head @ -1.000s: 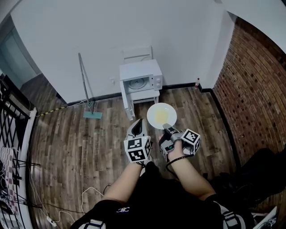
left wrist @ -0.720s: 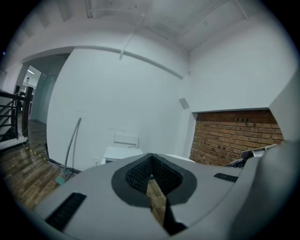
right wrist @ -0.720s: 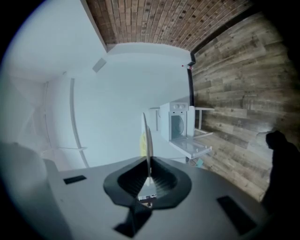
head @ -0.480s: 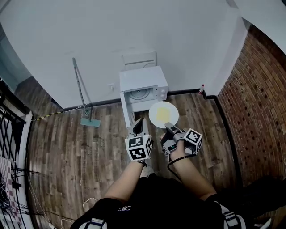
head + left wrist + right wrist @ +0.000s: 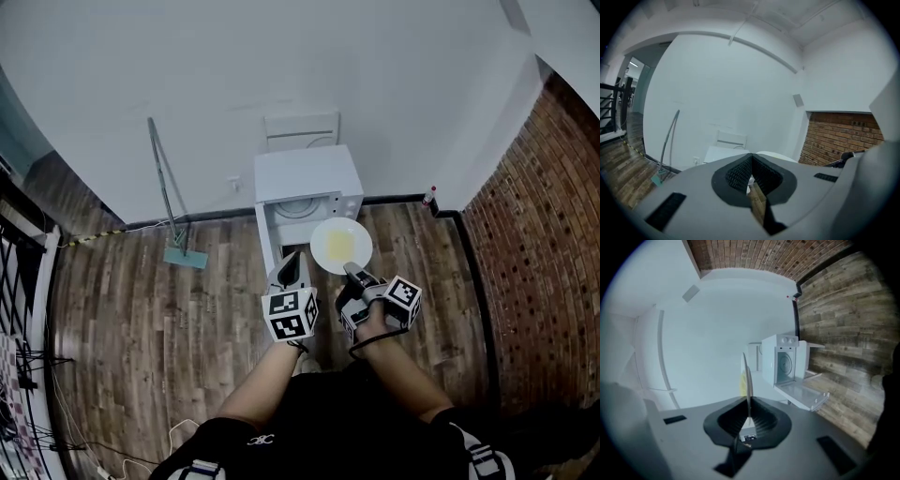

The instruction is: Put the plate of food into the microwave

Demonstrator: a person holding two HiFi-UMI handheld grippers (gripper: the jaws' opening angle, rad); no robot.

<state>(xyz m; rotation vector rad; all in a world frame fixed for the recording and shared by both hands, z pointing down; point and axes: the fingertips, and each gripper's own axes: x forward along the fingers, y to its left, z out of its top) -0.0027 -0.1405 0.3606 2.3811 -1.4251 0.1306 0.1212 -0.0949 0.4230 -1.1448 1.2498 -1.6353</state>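
A white microwave (image 5: 309, 176) stands against the wall with its door (image 5: 266, 240) swung open to the left, showing the turntable inside (image 5: 302, 207). My right gripper (image 5: 350, 270) is shut on the near rim of a white plate (image 5: 341, 246) with yellow food on it, held level just in front of the microwave's opening. In the right gripper view the plate (image 5: 748, 380) shows edge-on between the jaws, with the microwave (image 5: 783, 364) and its open door (image 5: 804, 395) beyond. My left gripper (image 5: 290, 261) is shut and holds nothing, beside the plate near the door; its jaws (image 5: 751, 159) meet at the tip.
A long-handled floor wiper (image 5: 167, 197) leans on the wall left of the microwave. A brick wall (image 5: 534, 244) closes the right side, with a small bottle (image 5: 428, 197) in the corner. A white panel (image 5: 302, 129) stands behind the microwave. Wooden floor lies all around.
Both grippers and the plate have come forward toward the microwave, which now looks larger and nearer. The plate's far edge now reaches the opening. Neither gripper's jaws have changed.
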